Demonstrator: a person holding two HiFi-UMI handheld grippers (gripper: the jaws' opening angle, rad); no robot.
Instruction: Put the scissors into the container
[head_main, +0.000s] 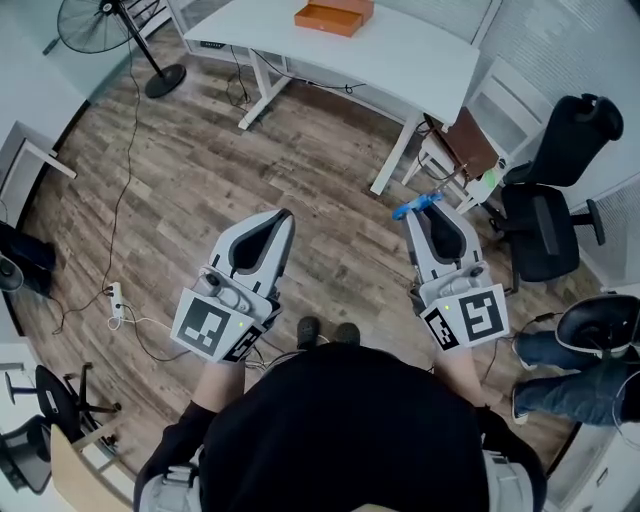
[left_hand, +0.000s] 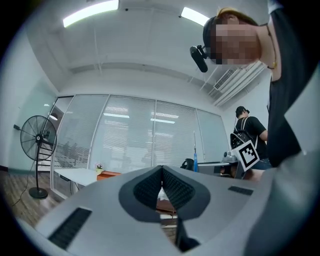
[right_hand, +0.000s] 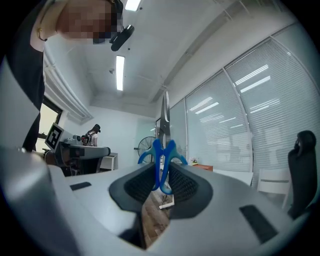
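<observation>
Currently, the right gripper (right_hand: 162, 174) has its jaws clamped on the handles of the blue scissors (right_hand: 162, 159), blades pointing outward, above the wooden floor (head_main: 300, 160). The left gripper (left_hand: 161, 171) has its jaws closed and empty. The orange container (head_main: 334, 16) sits on the white surface (head_main: 420, 55), well apart.

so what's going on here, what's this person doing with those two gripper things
A person stands on a wood floor with a gripper in each hand. The right gripper is clamped on the blue handles of the scissors, whose blades stick out past its jaws. The left gripper is shut and empty. An orange container sits on the white desk ahead; the scissors aren't in it yet.
</observation>
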